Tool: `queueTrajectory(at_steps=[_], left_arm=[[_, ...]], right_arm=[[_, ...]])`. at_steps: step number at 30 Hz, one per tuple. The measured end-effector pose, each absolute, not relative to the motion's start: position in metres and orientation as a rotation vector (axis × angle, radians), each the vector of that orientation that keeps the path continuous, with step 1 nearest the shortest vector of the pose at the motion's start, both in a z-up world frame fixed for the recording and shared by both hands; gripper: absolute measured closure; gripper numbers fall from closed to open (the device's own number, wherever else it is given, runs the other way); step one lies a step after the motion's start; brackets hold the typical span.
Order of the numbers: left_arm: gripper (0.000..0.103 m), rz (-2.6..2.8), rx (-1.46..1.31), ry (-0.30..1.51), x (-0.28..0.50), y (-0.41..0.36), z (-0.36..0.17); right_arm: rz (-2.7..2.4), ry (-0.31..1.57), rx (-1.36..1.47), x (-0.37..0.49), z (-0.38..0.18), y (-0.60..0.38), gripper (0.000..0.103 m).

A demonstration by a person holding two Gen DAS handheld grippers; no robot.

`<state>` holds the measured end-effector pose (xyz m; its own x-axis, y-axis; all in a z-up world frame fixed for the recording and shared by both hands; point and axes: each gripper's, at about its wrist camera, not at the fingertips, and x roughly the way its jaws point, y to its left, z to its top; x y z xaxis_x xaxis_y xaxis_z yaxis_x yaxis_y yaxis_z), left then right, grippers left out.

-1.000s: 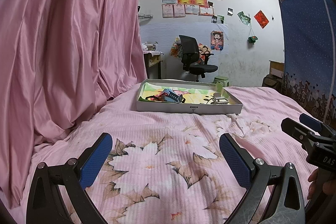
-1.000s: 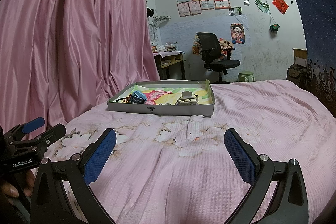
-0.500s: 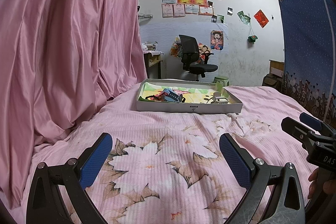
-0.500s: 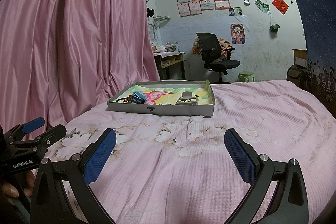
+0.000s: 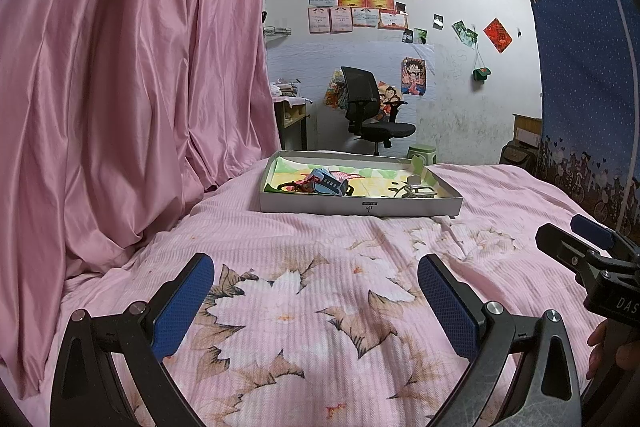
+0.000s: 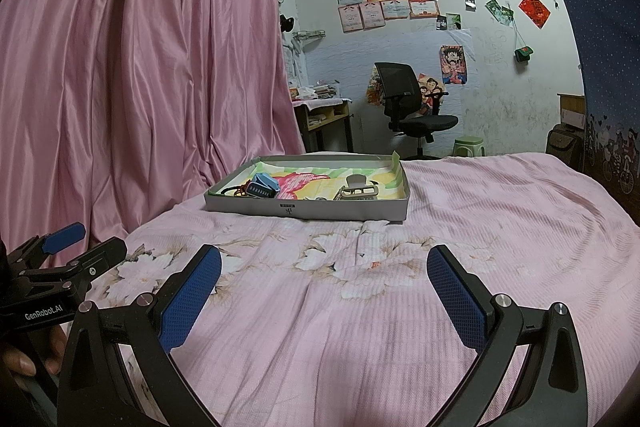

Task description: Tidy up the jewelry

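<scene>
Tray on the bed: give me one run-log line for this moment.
left gripper: open, empty | right gripper: open, empty | tray: on bed, untouched | hair clips inside

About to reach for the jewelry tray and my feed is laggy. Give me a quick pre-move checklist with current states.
1. Left gripper open and empty: ok.
2. Right gripper open and empty: ok.
3. Tray flat on the bedspread, ahead of both grippers: ok.
4. Path to the tray free of objects: ok.
5. Blue hair clip and grey claw clip visible in the tray: ok.
6. Small pieces beside the blue clip untangled: cannot tell.
</scene>
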<state>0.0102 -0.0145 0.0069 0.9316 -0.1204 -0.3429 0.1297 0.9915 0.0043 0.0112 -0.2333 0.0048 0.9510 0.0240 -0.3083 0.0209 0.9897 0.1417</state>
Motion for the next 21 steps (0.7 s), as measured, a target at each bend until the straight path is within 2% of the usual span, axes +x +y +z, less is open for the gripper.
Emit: queueTrajectory(at_steps=[21], left_arm=[[0.001, -0.124, 0.039, 0.350, 0.0090, -0.0074, 0.0063]], right_arm=[[0.001, 0.315, 0.143, 0.0110, 0.0048, -0.2330, 0.002]])
